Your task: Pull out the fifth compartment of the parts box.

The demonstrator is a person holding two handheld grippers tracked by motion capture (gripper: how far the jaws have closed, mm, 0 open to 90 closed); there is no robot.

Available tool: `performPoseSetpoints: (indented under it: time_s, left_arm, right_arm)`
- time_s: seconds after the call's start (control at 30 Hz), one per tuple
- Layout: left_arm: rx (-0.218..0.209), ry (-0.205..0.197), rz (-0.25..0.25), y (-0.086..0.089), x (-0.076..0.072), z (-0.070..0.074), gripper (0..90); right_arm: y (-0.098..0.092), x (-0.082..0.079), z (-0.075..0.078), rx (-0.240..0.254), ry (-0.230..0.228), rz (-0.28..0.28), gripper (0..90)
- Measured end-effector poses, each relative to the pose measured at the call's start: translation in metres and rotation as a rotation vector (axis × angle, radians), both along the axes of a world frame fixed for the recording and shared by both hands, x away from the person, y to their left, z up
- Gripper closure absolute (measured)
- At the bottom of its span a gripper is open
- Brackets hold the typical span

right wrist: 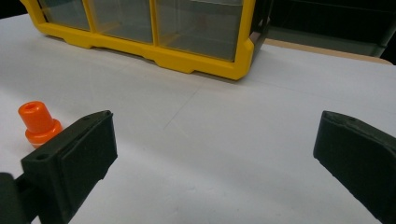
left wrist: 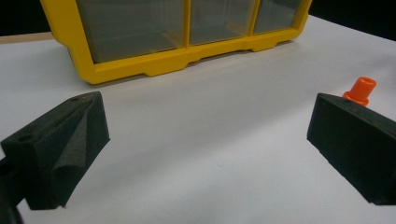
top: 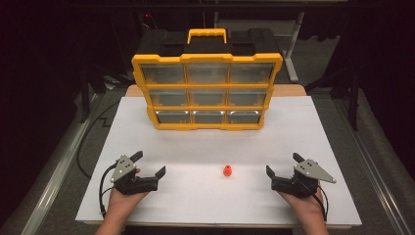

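A small orange plug-shaped part [top: 227, 170] stands upright on the white tabletop [top: 210, 196], between my two grippers. My left gripper [top: 148, 163] rests at the near left, open, with nothing between its jaws. My right gripper [top: 282, 164] rests at the near right, also open and empty. In the left gripper view the orange part [left wrist: 360, 90] peeks out behind the right jaw, with the gripper [left wrist: 208, 140] wide. In the right gripper view the orange part [right wrist: 38, 122] stands just beyond the left jaw of that gripper [right wrist: 215, 154].
A yellow and black organiser case [top: 207, 83] with clear drawers stands upright at the back of the table, its handle on top; its bottom drawers face me [left wrist: 187, 37] [right wrist: 159, 32]. A black cable [top: 90, 142] runs along the table's left edge.
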State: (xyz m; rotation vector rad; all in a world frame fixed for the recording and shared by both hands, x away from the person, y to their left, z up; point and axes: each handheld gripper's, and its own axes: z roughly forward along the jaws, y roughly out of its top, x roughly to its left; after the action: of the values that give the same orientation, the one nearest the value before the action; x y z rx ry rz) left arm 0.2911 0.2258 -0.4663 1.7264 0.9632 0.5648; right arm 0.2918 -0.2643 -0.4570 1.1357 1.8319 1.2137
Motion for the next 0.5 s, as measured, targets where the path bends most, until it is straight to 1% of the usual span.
performPoseSetpoints:
  time_s: [0.1,0.13,0.17,0.2,0.23,0.33,0.37,0.47,0.5]
  left_arm:
    - [-0.004,0.0,0.011,0.001,-0.001,0.0,0.1]
    - [-0.012,-0.002,0.013,0.001,-0.001,0.0,0.1]
    - [-0.004,-0.004,0.01,0.001,-0.001,0.0,0.1]
    - [-0.004,-0.004,0.01,0.001,-0.001,0.0,0.1]
    - [-0.007,-0.003,0.013,0.001,0.0,0.0,0.1]
    - [-0.012,-0.002,0.021,0.003,0.001,0.0,0.1]
    - [-0.029,-0.003,0.026,0.004,0.0,0.001,0.1]
    - [-0.039,-0.007,0.023,0.005,-0.001,0.002,0.1]
    - [-0.039,-0.007,0.023,0.005,-0.001,0.002,0.1]
  right_arm:
    - [0.002,0.002,-0.001,-0.011,0.004,0.01,0.0]
    - [0.003,0.004,-0.002,-0.02,0.011,0.016,0.0]
    - [0.004,0.005,-0.002,-0.023,0.013,0.018,0.0]
    - [0.004,0.005,-0.002,-0.023,0.013,0.018,0.0]
    - [0.005,0.01,-0.002,-0.021,0.022,0.015,0.0]
    - [0.006,0.014,0.0,-0.007,0.029,0.008,0.0]
    - [0.007,0.018,0.001,-0.012,0.026,0.004,0.0]
    - [0.009,0.025,0.003,-0.031,0.026,-0.001,0.0]
    - [0.009,0.025,0.003,-0.031,0.026,-0.001,0.0]
